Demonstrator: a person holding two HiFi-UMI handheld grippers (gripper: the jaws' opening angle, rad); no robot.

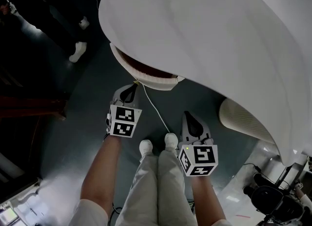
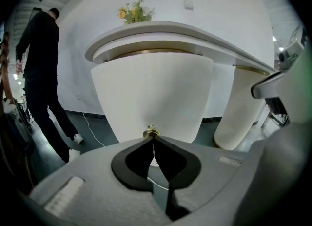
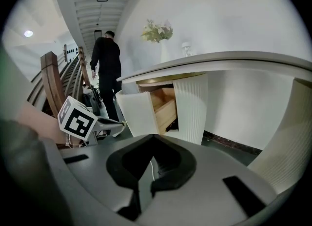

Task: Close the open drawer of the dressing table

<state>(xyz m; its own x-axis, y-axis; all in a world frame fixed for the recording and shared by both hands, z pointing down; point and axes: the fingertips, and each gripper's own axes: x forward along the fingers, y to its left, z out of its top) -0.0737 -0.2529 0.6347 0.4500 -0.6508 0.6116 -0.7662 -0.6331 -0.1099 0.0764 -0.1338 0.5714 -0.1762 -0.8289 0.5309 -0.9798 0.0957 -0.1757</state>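
The white dressing table (image 1: 209, 30) fills the upper right of the head view. Its curved drawer (image 1: 146, 75) stands pulled out beneath the top. In the right gripper view the drawer's wooden inside (image 3: 165, 105) shows behind the white front (image 3: 136, 113). My left gripper (image 1: 134, 84) is shut, its tips against the small gold knob (image 2: 151, 133) in the middle of the drawer front (image 2: 153, 88). My right gripper (image 1: 188, 115) hangs lower and to the right over the floor, shut on nothing, apart from the drawer.
A white cable (image 1: 156, 107) runs across the dark floor from the drawer toward my shoes (image 1: 158, 145). A ribbed white table leg (image 1: 243, 117) stands at right. A person in black (image 2: 41, 73) walks at left. Flowers (image 2: 135, 11) sit on the tabletop.
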